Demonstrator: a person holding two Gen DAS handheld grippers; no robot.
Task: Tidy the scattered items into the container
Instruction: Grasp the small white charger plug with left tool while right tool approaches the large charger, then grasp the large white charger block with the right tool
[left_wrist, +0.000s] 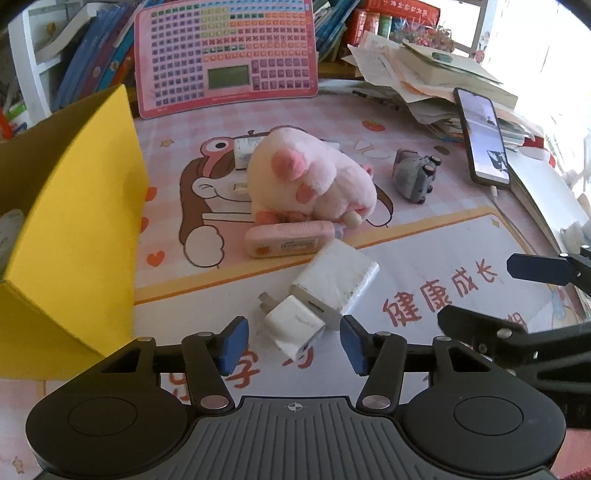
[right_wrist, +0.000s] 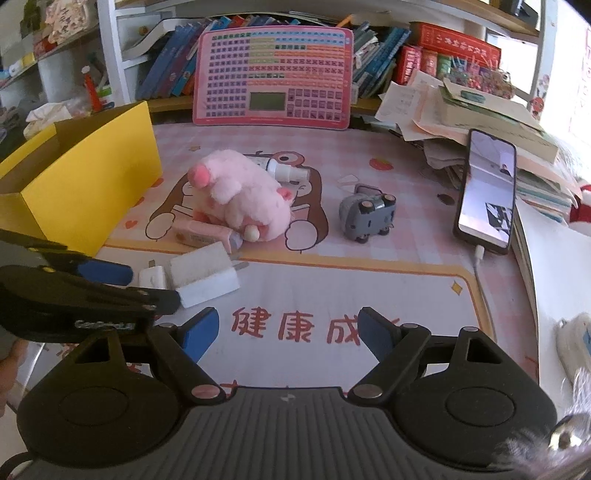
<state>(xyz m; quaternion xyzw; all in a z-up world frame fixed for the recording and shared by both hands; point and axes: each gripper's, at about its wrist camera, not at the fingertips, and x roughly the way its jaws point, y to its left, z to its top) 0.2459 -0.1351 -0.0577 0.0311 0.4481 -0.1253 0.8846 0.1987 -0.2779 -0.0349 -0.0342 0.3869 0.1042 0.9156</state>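
Left gripper brackets a white charger plug beside the yellow box

The left gripper (left_wrist: 291, 341) straddles the small white charger plug (left_wrist: 293, 326) on the tabletop (left_wrist: 424, 266), pads not pressing it; the right gripper (right_wrist: 286, 332) hangs released over bare mat. The yellow box (left_wrist: 74, 221) stands left.

On the desk mat (right_wrist: 369, 280), big red Chinese characters are printed: 健康成 is read in the right wrist view, 健康成长 in the left wrist view. More red characters nearer the camera are partly hidden. Text on books, boxes etc. is too small to be read.
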